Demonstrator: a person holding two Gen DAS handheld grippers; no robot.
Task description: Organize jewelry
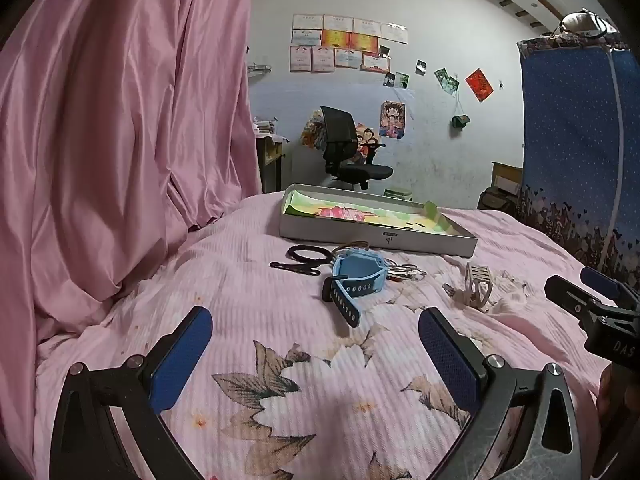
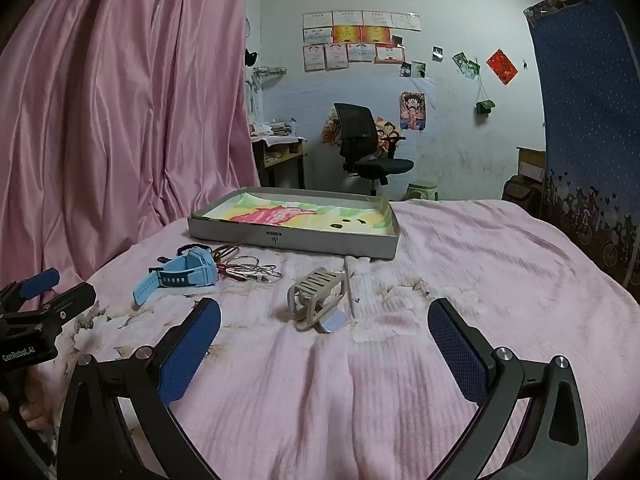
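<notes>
blue watch [image 1: 356,280], thin bangles [image 2: 250,271] lie before open tray [image 2: 296,236].

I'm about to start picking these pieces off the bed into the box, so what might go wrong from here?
1. The blue watch lies against the thin wire bangles; lifting one may drag the other along.
2. The soft pink bedspread gives under pressure, so wide-open jaws could pinch fabric with the beige hair claw.
3. The shallow box may slide on the bedspread if bumped.
</notes>
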